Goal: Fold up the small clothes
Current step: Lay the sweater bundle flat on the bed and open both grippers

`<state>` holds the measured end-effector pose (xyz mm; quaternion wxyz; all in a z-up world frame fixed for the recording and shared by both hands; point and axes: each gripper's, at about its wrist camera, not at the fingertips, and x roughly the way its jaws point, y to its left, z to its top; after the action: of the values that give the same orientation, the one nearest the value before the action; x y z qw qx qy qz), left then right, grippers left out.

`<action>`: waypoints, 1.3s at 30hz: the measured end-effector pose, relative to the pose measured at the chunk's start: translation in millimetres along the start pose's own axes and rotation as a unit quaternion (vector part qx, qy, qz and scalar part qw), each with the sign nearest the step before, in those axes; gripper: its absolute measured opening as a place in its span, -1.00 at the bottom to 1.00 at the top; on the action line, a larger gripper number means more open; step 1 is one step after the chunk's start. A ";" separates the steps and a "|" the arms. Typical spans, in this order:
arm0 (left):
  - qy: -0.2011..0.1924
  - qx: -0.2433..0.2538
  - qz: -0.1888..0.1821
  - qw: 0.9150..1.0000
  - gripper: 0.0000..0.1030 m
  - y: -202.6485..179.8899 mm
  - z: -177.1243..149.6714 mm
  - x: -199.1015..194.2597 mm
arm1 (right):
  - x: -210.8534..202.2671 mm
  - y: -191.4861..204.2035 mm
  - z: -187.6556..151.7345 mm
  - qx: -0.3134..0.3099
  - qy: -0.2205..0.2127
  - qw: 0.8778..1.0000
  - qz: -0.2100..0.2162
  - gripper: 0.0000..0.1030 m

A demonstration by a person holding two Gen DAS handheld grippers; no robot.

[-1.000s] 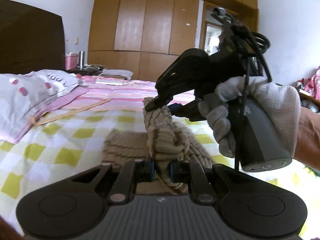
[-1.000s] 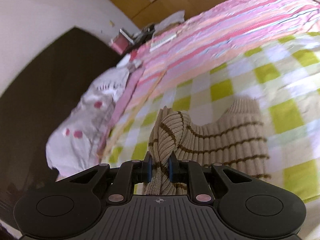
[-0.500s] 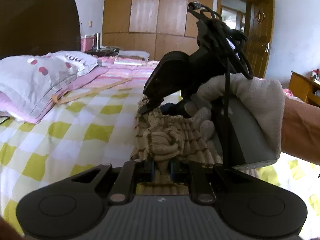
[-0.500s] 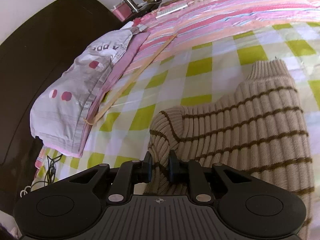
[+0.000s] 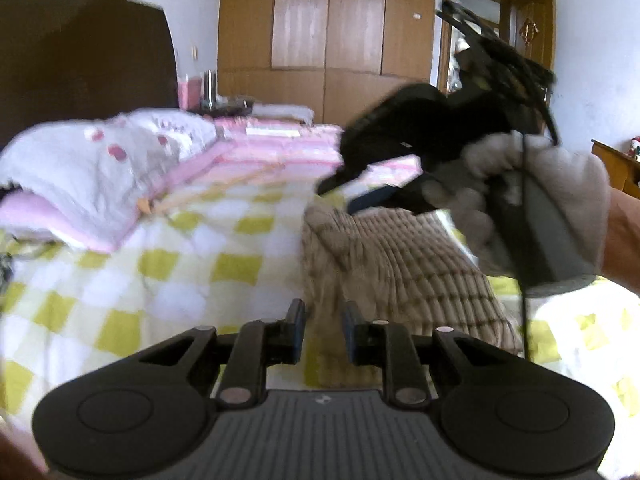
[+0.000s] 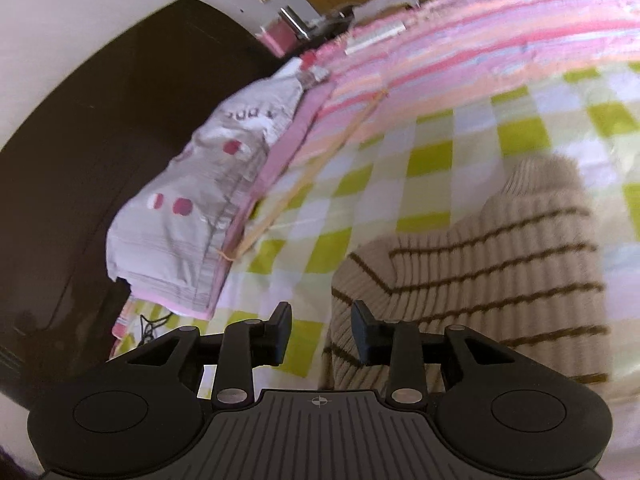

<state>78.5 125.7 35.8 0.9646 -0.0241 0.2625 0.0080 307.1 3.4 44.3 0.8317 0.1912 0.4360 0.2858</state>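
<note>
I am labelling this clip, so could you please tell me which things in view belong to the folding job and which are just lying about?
Belongs to the job:
beige ribbed knit sweater with brown stripes
left gripper, open
right gripper, open

Just lying about:
grey pillow with pink dots
pink striped blanket
yellow-checked sheet

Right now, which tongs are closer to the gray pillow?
Left. The left tongs sit at the sweater's pillow-side edge; the right tongs hover over its far end, farther from the pillow.
</note>
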 end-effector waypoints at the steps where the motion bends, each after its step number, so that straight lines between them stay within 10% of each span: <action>1: -0.006 0.003 0.004 1.000 -0.46 0.1 3.2 -3.8 | -8.0 0.1 1.1 -0.007 -0.004 1.000 -0.002 -0.35; 12: -0.026 0.040 -0.027 0.998 -0.43 -36.2 35.4 58.7 | -68.9 -9.9 -34.3 -0.132 -0.042 0.984 -0.112 -0.35; 19: 0.025 0.065 0.045 0.997 -0.32 -37.9 33.6 136.5 | -66.7 -29.8 -49.9 -0.149 -0.024 0.980 -0.132 -0.35; 39: 0.017 0.058 0.087 0.994 -0.29 -12.8 20.8 108.8 | -48.3 -10.5 -82.5 -0.188 -0.028 0.969 -0.157 -0.20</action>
<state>183.1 114.3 -0.9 0.9554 0.0551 0.2797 0.0765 219.4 -29.9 23.0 0.8992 -0.0312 0.3754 0.2227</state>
